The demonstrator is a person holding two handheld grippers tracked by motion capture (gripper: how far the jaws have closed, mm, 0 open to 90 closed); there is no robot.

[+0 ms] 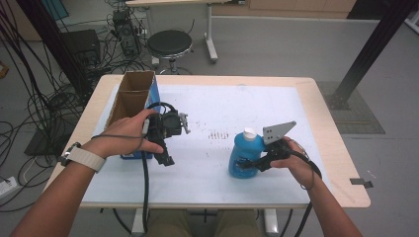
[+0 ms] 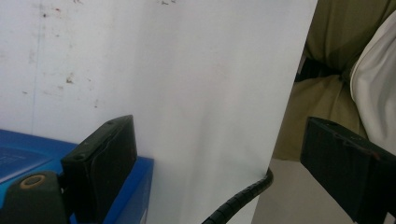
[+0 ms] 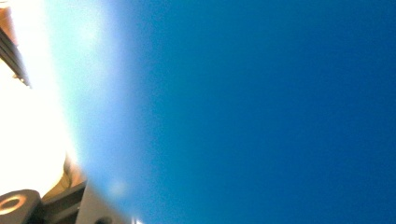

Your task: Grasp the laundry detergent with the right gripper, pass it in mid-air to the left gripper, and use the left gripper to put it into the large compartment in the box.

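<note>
Now right gripper [image 1: 253, 164] clamps blue bottle [image 1: 243, 155]

Item count, high view:

- Tongs: 2. Left tongs [image 1: 167, 148], right tongs [image 1: 252, 164].
- Hands: 2. Left hand [image 1: 129, 133], right hand [image 1: 296, 160].
- Blue bottle [image 1: 244, 155]: 1, with one white cap [image 1: 249, 132].
- Cardboard box [image 1: 129, 101]: 1, open at the top, divided into 2 compartments.
- Counter [image 1: 326, 148]: 1, covered by one white sheet [image 1: 222, 108].
- Round stool [image 1: 169, 43]: 1, on the floor beyond the counter.
- Wristband [image 1: 84, 157]: 1.
</note>
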